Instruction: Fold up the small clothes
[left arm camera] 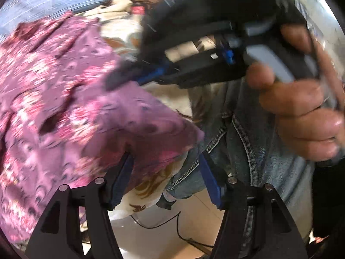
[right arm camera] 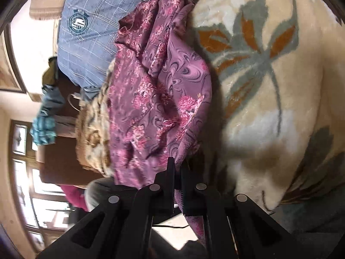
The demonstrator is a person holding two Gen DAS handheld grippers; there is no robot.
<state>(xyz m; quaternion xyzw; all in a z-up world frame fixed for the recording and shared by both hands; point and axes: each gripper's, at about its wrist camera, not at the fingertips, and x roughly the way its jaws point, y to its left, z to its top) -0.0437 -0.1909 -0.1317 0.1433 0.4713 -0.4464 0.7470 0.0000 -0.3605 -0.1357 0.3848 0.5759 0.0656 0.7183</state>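
Here, one round teal crest point(right arm camera: 77, 23) is showing on the blue checked pillow point(right arm camera: 92, 32), well ahead and left of the right gripper point(right arm camera: 177, 172); its lettering is too small to read. One purple floral garment point(right arm camera: 159, 99) is lying crumpled on a cream blanket point(right arm camera: 269, 90) with grey and rust leaves, running forward from the right gripper's tips. That gripper's jaws are pressing together on the garment's near edge, with a strip of cloth hanging down between the fingers. In the left wrist view the left gripper point(left arm camera: 168, 172) is standing open, its two blue pads apart, with the garment's point(left arm camera: 86, 99) hem draping over the left pad point(left arm camera: 123, 172) and nothing pinched. Just ahead, a hand point(left arm camera: 301, 112) is gripping the right tool. Denim jeans point(left arm camera: 248, 151) are showing beyond the right pad. Below, pale floor point(left arm camera: 172, 233) with one black cable is lying.
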